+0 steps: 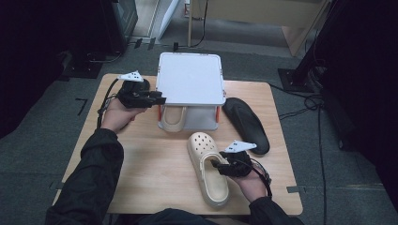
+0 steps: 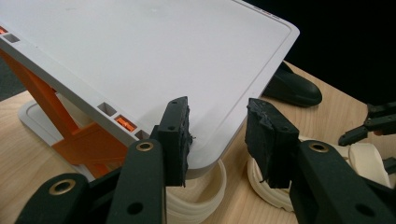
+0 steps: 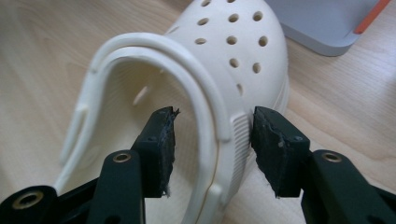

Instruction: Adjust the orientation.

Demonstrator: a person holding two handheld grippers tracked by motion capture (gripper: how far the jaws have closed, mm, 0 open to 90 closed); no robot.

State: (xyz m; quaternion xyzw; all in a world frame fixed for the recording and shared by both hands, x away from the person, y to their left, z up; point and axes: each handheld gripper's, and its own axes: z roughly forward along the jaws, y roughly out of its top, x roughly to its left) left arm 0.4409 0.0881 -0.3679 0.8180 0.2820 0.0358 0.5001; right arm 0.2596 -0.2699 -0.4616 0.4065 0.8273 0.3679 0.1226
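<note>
On the wooden table (image 1: 155, 178) the work appears to be stowing a pair of cream clogs under the raised lid of a grey storage box (image 1: 190, 77), and it looks roughly half done. One cream clog (image 1: 174, 118) already sits in the box's lower tray, its heel opening facing the person, beneath the lid, which tilts up on orange hinge arms (image 2: 44, 100). The left gripper (image 2: 217, 135) is at the lid's near corner: one pad rests against the lid's edge and the other stands free beside it, so the jaws seem to prop the lid rather than clamp it, though the angle makes it hard to be sure whether the rim is actually pinched. The second cream clog (image 1: 206, 168) lies on the table in front of the box, toe toward it, just beside the right gripper (image 3: 212, 149). That gripper straddles the clog's side wall and heel strap, but both pads stand clear of the material with visible gaps, so the clog is released rather than gripped. What remains, by this reading, is to take or push the second clog into the tray next to the first and lower the lid. A black insole-shaped sole (image 1: 245, 124) lies to the right of the box, untouched; whether it belongs to the job cannot be told.
</note>
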